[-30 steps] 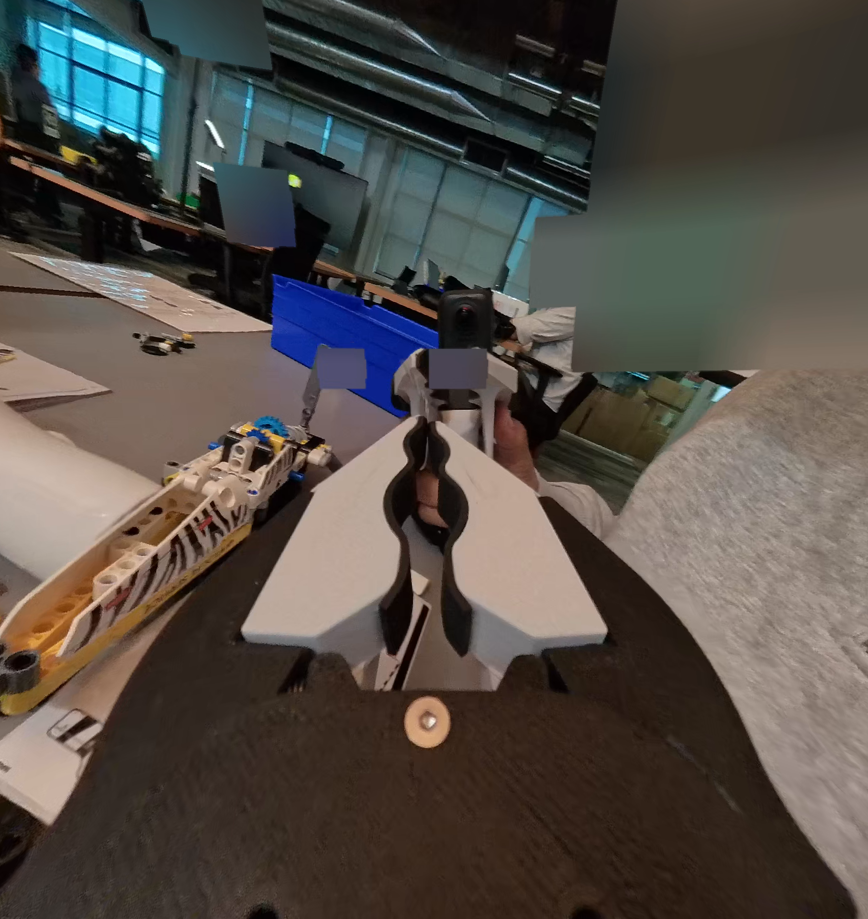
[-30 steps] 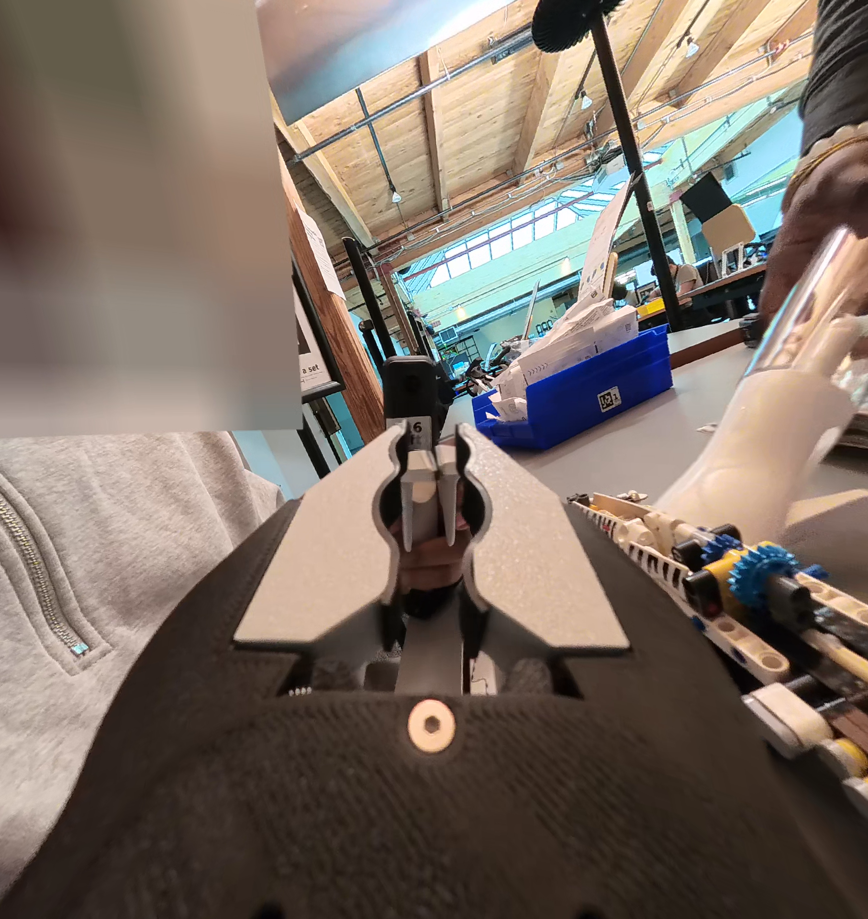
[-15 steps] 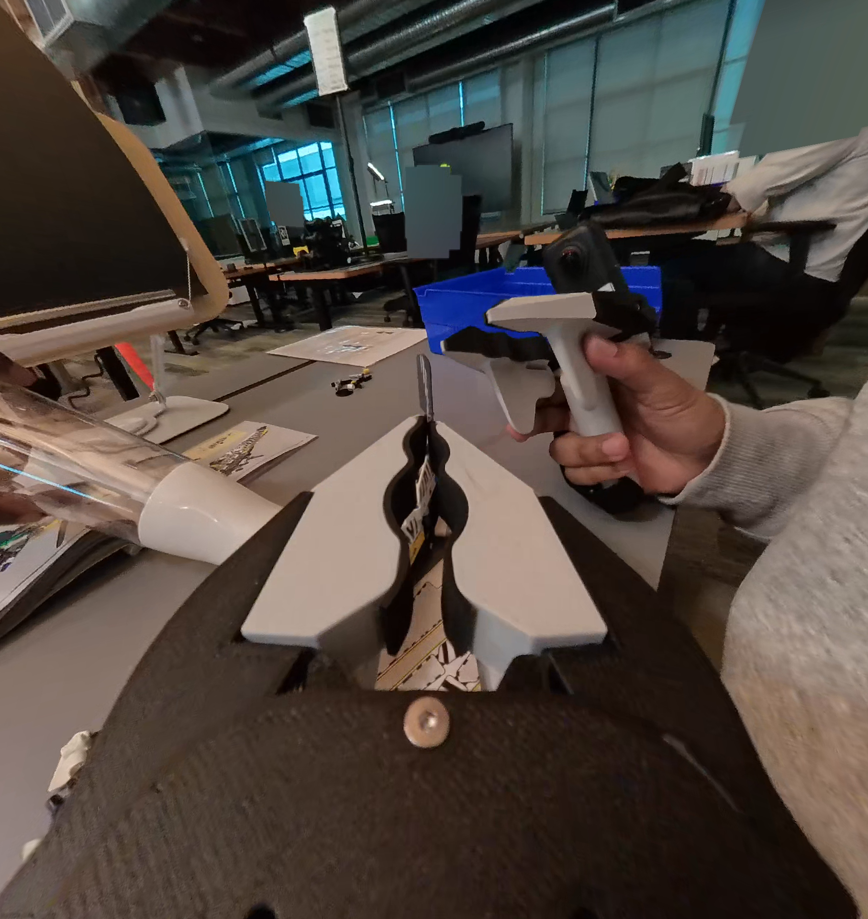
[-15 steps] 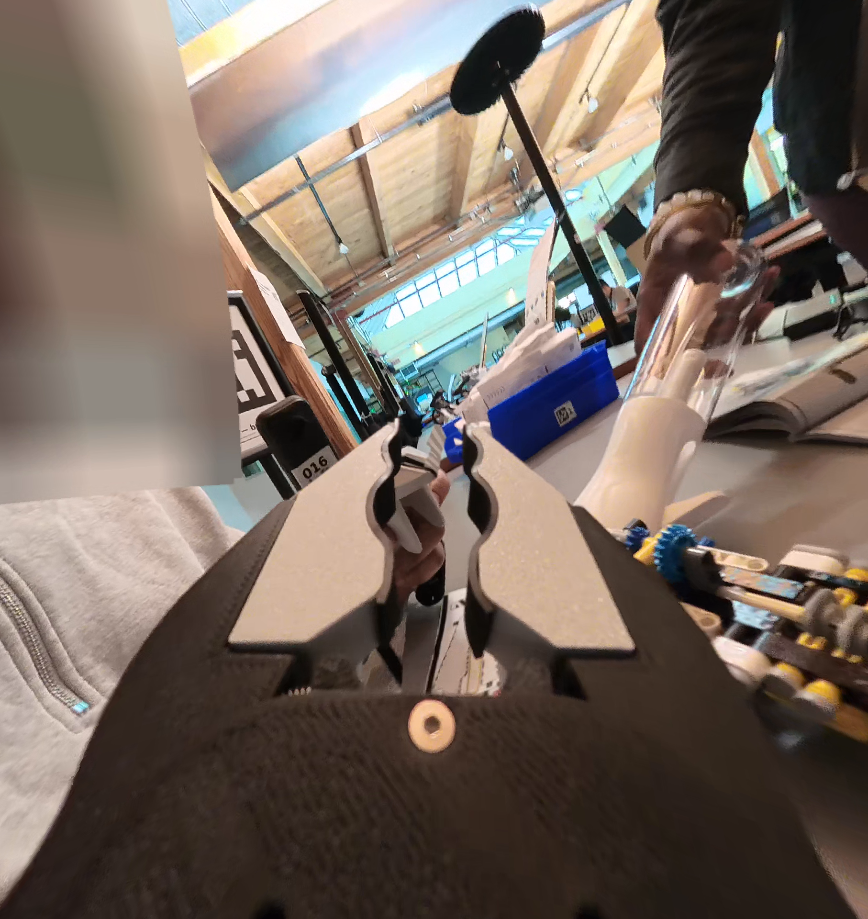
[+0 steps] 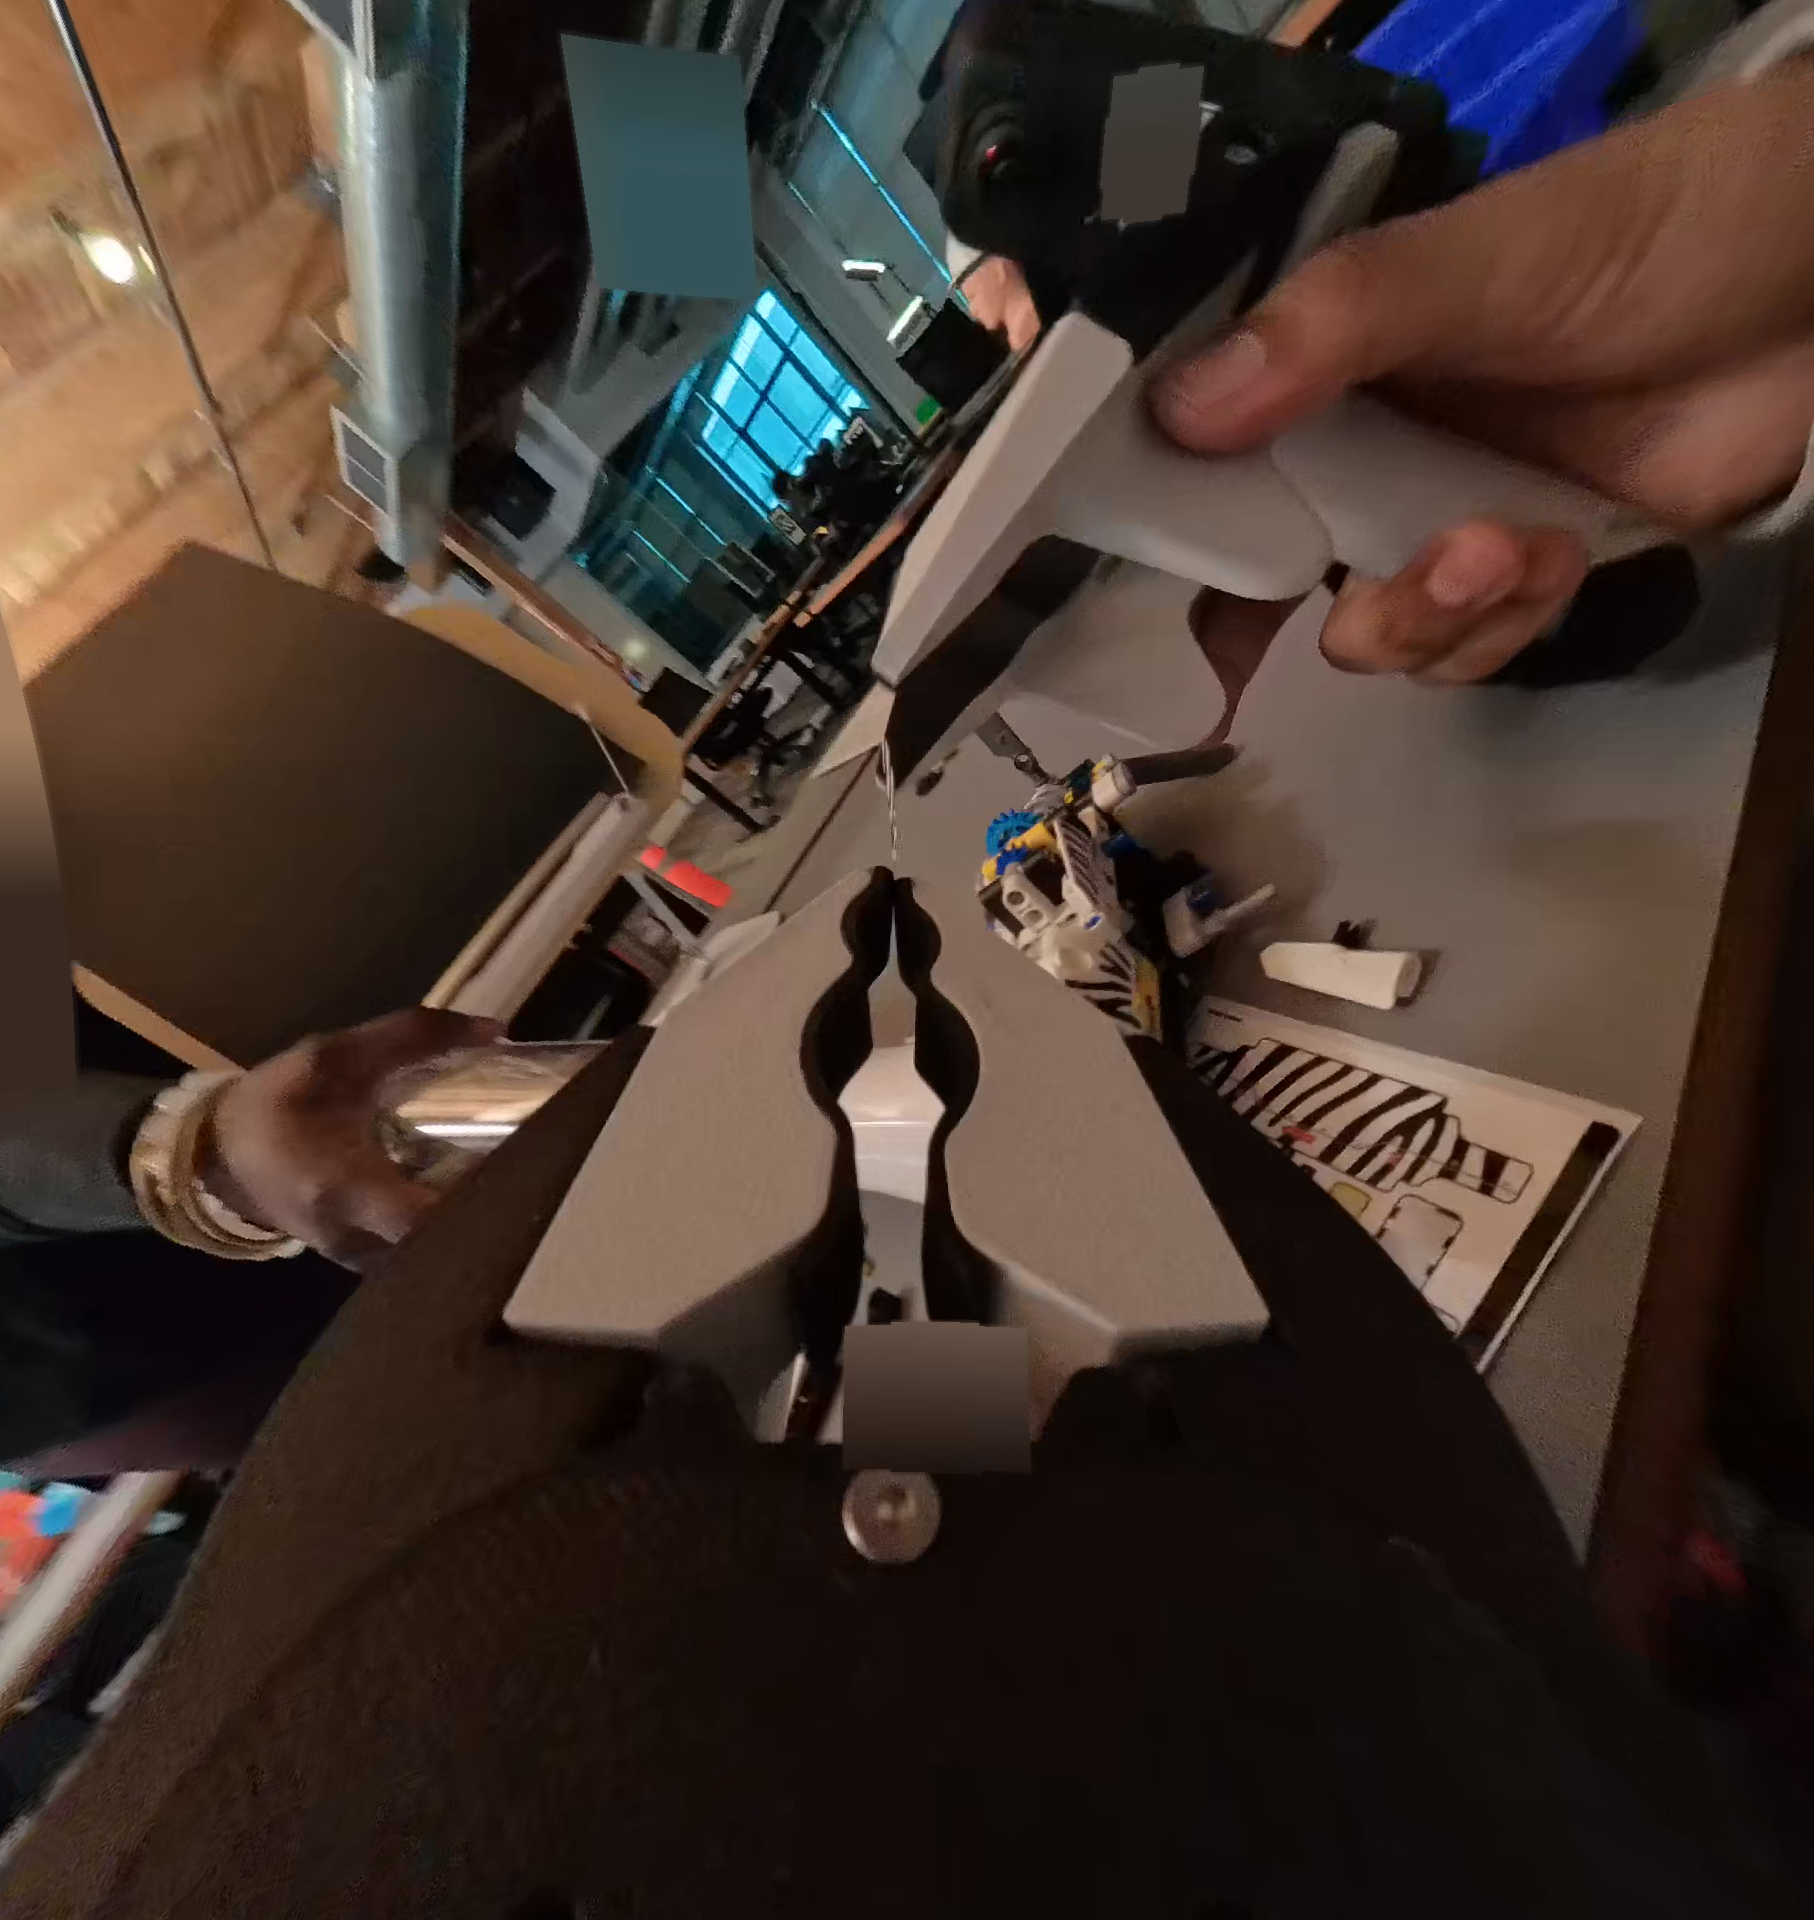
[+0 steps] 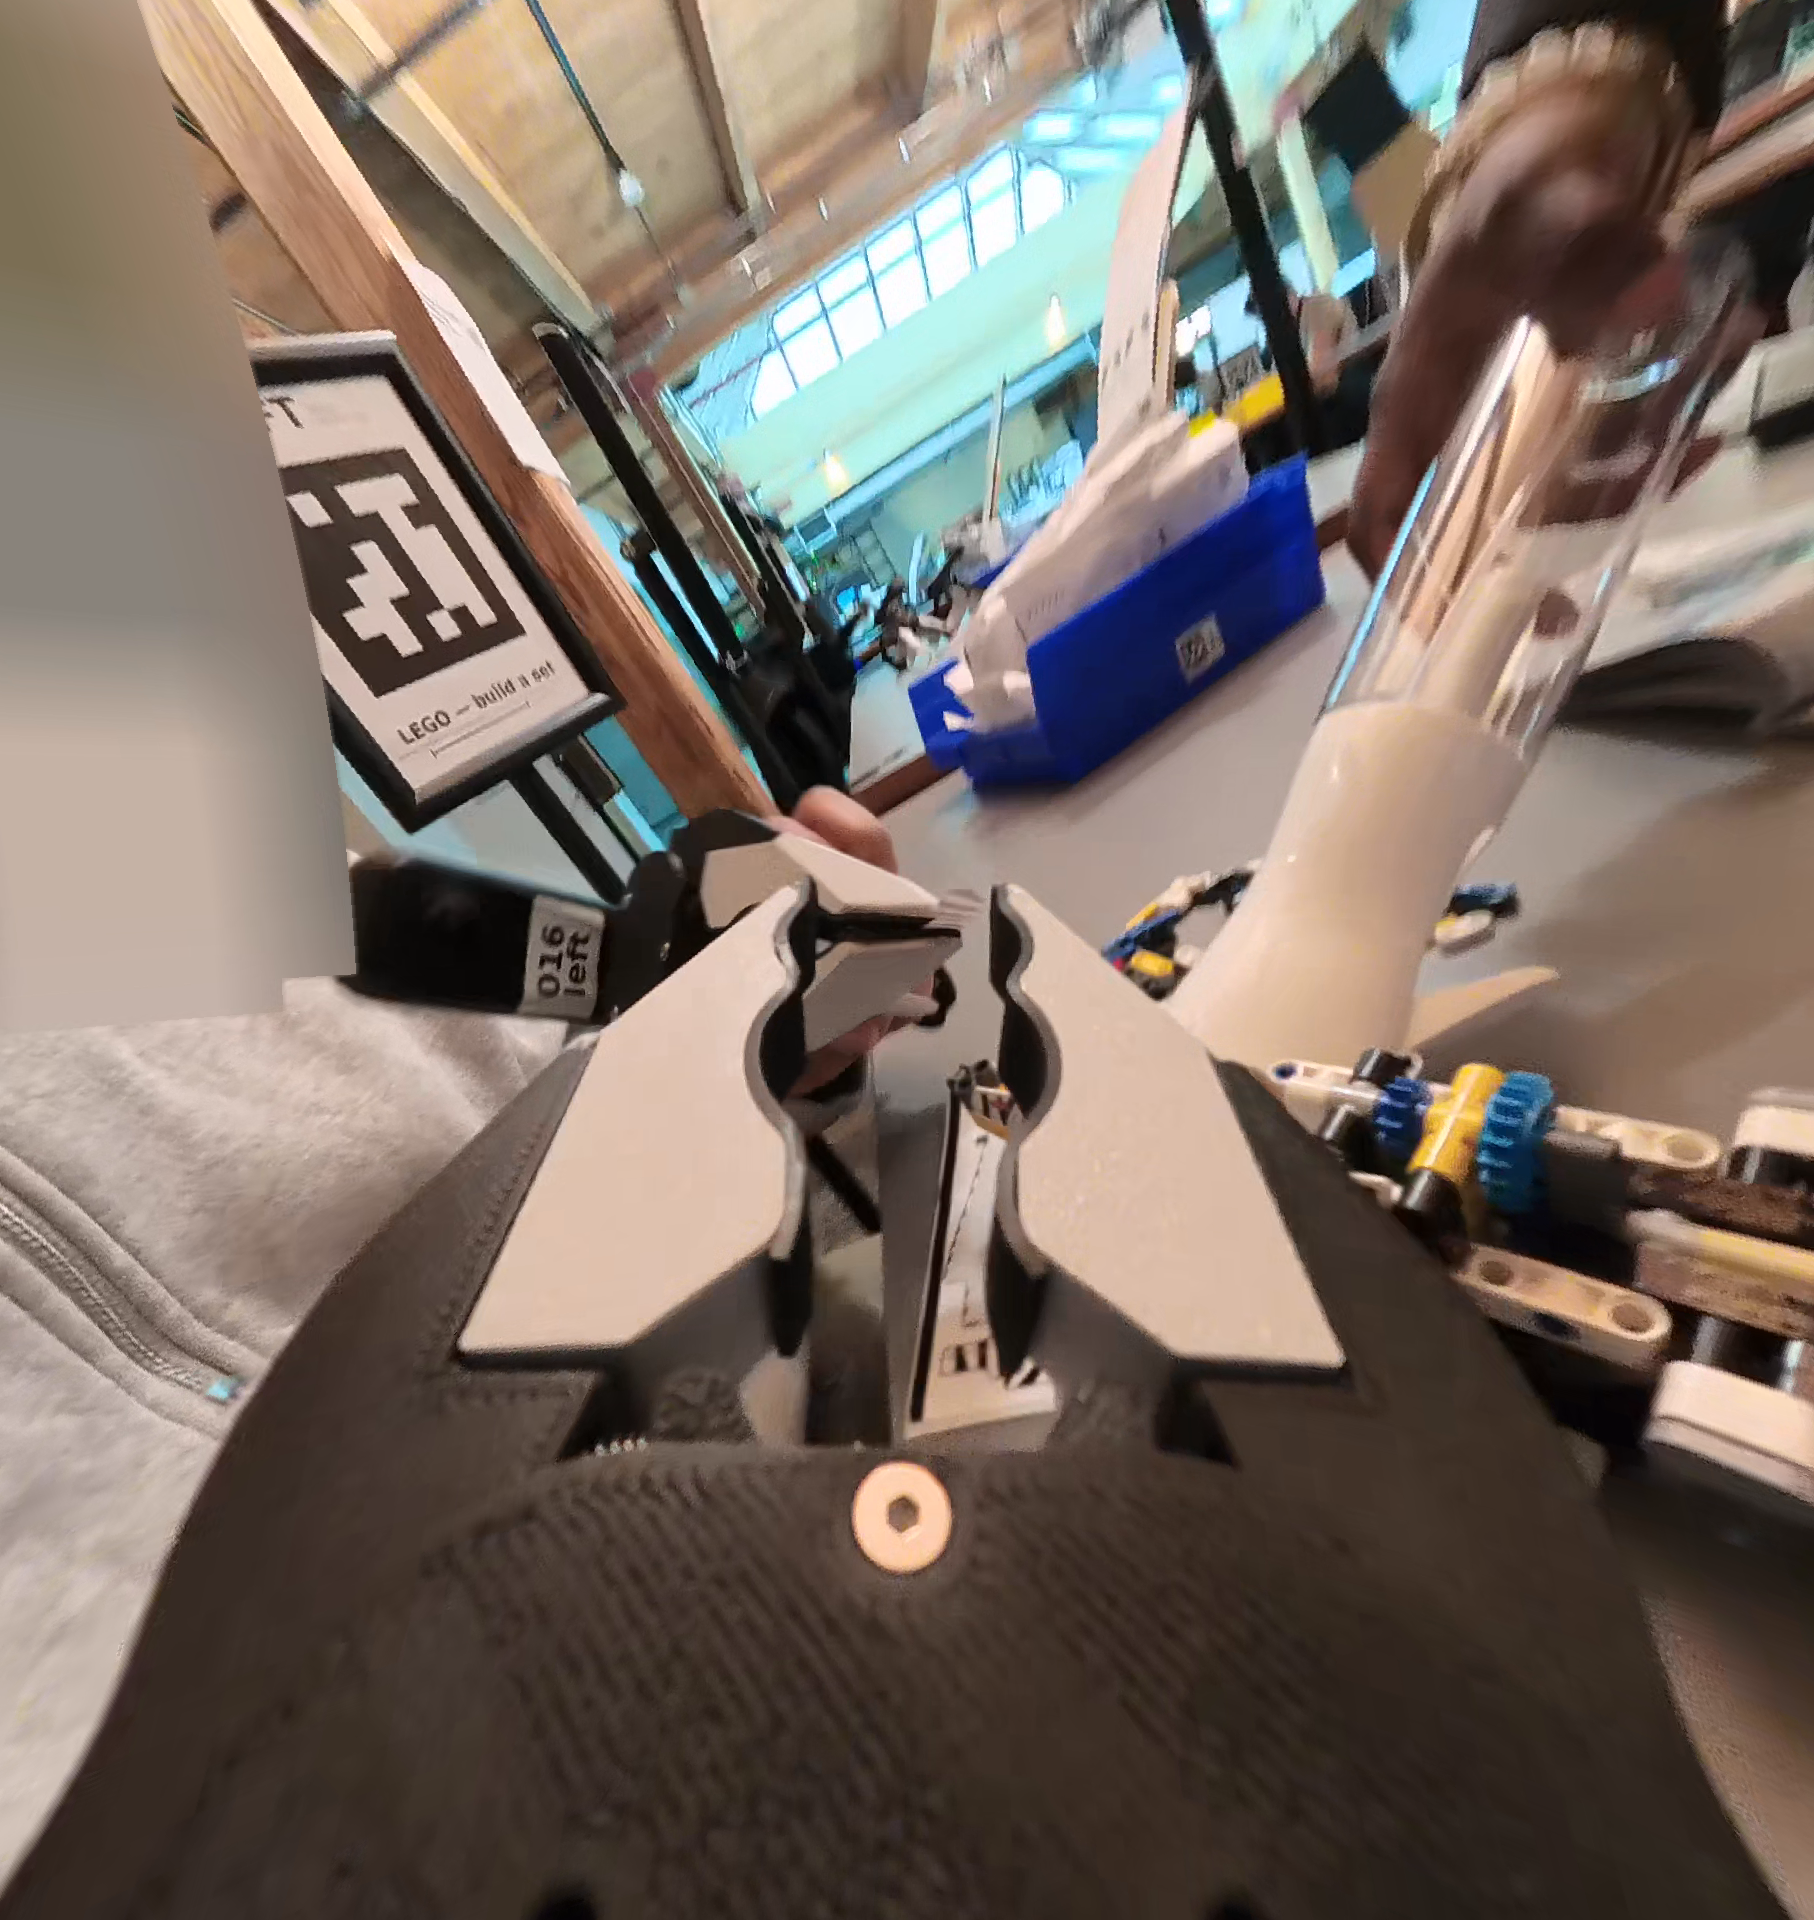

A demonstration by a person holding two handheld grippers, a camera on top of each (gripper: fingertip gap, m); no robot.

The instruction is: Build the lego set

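Two views. Left wrist: left gripper (image 5: 895, 891) tips pinched together, nothing visibly held; lego model (image 5: 1079, 896) on grey table (image 5: 1505, 831) beyond, sticker sheet (image 5: 1402, 1153) beside it. Right wrist: right gripper (image 6: 974, 914) parted, empty; lego model (image 6: 1568, 1205) at right, near white stand (image 6: 1360, 831).

grey table (image 5: 1505, 831) | on it: lego car (image 5: 1085, 894) with zebra stripes, sticker sheet (image 5: 1402, 1153), small white tube (image 5: 1339, 971), blue bin (image 6: 1142, 665), open book (image 6: 1734, 613), white stand (image 6: 1370, 831)
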